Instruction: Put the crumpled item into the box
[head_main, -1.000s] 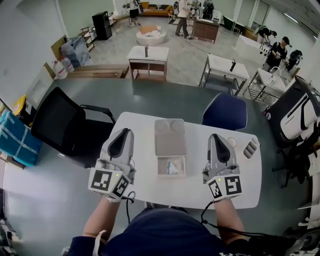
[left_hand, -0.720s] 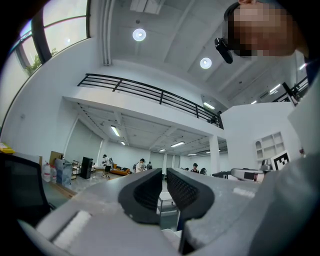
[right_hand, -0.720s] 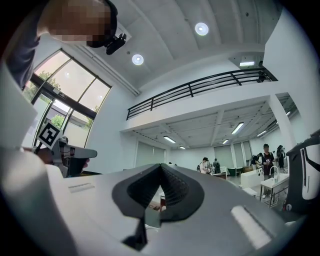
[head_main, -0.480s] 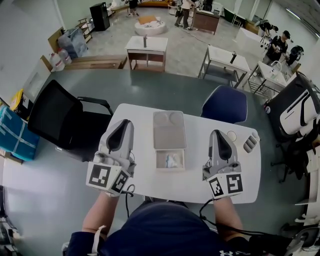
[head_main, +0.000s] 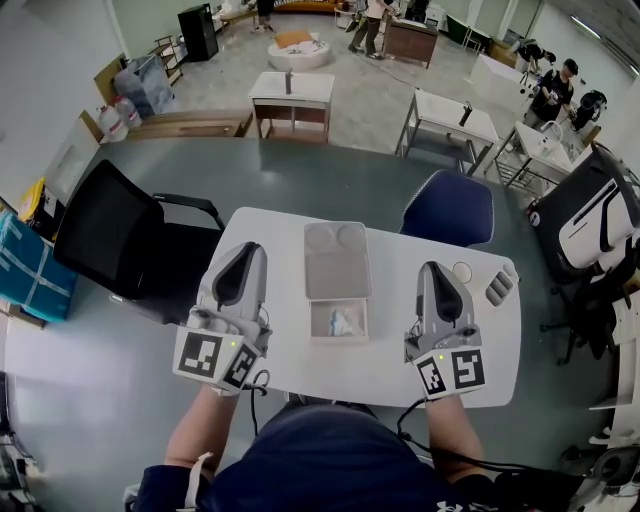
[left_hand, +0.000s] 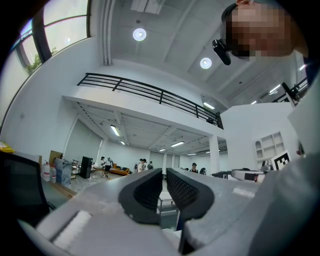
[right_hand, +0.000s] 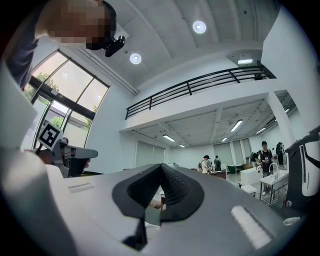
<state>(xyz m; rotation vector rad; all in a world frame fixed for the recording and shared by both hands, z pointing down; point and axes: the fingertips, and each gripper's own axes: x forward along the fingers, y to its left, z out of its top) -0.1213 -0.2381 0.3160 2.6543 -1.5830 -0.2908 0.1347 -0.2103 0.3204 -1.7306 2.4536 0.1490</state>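
Fingers on the left gripper are pulled close together with only a thin slit showing, and nothing is between them. The fingers on the right gripper are closed tip to tip and hold nothing too. Both grippers hang over the white counter, one on each side of the small open box, and both point away from the person. The crumpled item, a little pale lump, is lying inside the box, so the job looks done. A flat gray lid lies just behind the box, touching its far edge. The thing to know for any next move is that the lump is not in front of either pair of fingers. It sits off to the side, to the right of the left gripper and to the left of the right one. Both look about the same way off, so neither hand is clearly nearer. The lump is too small to show a long side. To reach it, a gripper would have to turn inward and tip down.
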